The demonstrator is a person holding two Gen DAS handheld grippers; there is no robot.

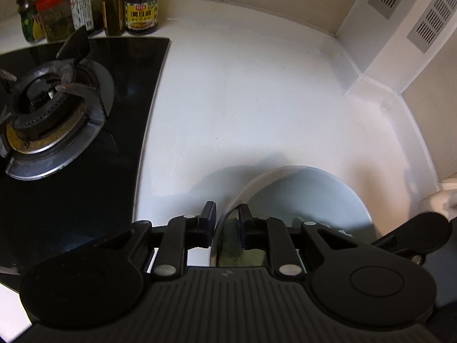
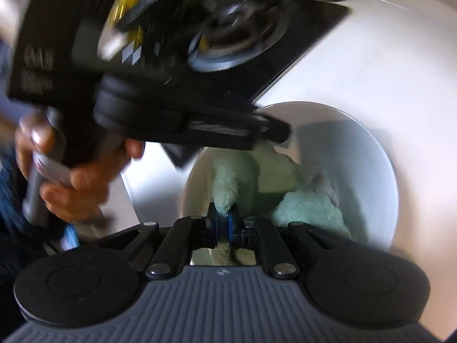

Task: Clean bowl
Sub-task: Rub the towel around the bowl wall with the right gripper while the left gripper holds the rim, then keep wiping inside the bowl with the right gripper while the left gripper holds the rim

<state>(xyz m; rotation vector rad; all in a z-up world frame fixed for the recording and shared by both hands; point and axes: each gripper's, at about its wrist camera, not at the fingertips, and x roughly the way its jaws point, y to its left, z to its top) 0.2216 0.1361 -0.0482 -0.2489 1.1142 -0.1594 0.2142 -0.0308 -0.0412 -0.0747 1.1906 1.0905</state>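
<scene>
The white bowl (image 1: 300, 188) sits on the white table (image 1: 242, 100) just right of the black gas stove (image 1: 71, 131), and the left gripper (image 1: 227, 214) clamps its near rim, one finger outside the wall and one inside. The right gripper (image 2: 222, 217) reaches into the bowl (image 2: 357, 148) with its fingers pressed together on a fold of pale green fluffy cloth (image 2: 308, 203), which lies bunched across the bowl's inside. Jars and bottles (image 1: 141, 7) stand along the wall behind the stove, and the person's left hand (image 2: 77, 177) shows blurred on the other gripper's handle.
</scene>
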